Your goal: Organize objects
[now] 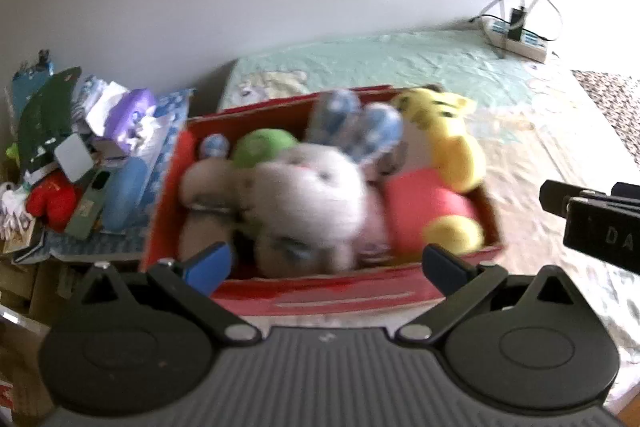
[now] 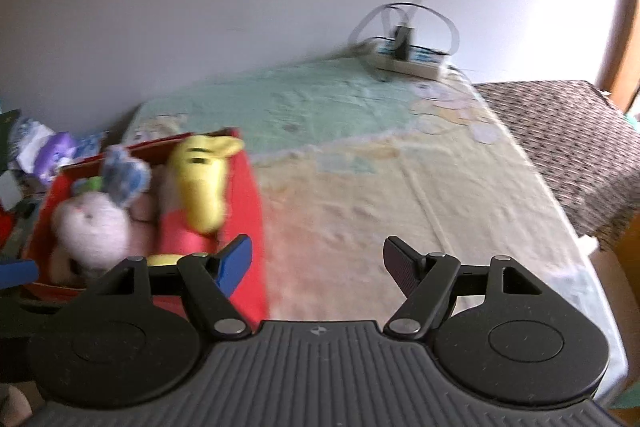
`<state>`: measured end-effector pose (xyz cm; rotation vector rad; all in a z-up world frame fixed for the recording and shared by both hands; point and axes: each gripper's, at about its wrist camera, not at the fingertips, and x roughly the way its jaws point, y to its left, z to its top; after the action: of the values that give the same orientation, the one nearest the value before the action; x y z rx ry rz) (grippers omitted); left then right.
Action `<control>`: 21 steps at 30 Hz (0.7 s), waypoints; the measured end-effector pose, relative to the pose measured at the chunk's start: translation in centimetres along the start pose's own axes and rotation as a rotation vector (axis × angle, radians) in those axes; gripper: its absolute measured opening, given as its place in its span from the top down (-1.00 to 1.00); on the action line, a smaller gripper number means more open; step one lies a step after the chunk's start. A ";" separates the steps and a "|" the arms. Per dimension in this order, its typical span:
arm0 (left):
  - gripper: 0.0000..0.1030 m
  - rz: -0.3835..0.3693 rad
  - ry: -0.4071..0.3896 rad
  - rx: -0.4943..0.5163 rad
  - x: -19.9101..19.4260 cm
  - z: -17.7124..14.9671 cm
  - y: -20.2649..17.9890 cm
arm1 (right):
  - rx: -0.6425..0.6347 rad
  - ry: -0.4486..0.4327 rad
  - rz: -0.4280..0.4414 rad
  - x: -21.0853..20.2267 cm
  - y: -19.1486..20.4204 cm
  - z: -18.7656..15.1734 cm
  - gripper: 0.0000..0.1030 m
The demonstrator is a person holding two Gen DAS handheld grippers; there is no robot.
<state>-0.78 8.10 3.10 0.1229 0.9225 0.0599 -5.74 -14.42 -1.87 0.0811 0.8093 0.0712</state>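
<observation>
Both grippers are standing wide and empty: your left gripper point(image 1: 326, 265) is hovering just before the red cardboard box point(image 1: 332, 293) of plush toys point(image 1: 304, 195); your right gripper point(image 2: 316, 263) is facing bare mat point(image 2: 360, 195), box leftward. Keep clear, avoid nudging it.

A red box point(image 1: 320, 293) sits mid-frame, full of soft toys: a white bunny point(image 1: 316, 187), a yellow tiger point(image 1: 448, 139).
</observation>
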 end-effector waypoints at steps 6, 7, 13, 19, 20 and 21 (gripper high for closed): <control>-0.97 -0.028 0.006 0.040 -0.7 -0.6 -4.6 | 0.037 0.024 -0.069 -0.2 -3.9 -0.7 -0.46; -0.98 -0.033 0.006 0.045 -0.9 -0.8 -5.3 | 0.042 0.028 -0.073 -0.2 -4.4 -0.9 -0.46; -0.98 -0.047 0.013 0.084 -1.1 -1.6 -9.3 | 0.046 0.041 -0.090 -0.2 -6.6 -1.7 -0.47; -0.98 -0.046 0.036 0.090 -0.9 -2.4 -11.3 | 0.058 0.064 -0.076 0.6 -7.8 -1.7 -0.48; -0.98 -0.041 0.041 0.088 -0.8 -2.5 -11.3 | 0.058 0.070 -0.071 0.6 -7.8 -1.7 -0.48; -0.98 -0.039 0.048 0.087 -0.8 -2.6 -11.3 | 0.057 0.075 -0.064 0.7 -7.6 -1.6 -0.48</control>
<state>-3.34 -2.98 0.64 0.1849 0.9752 -0.0137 -6.18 -21.87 -4.25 0.1064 0.8886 -0.0096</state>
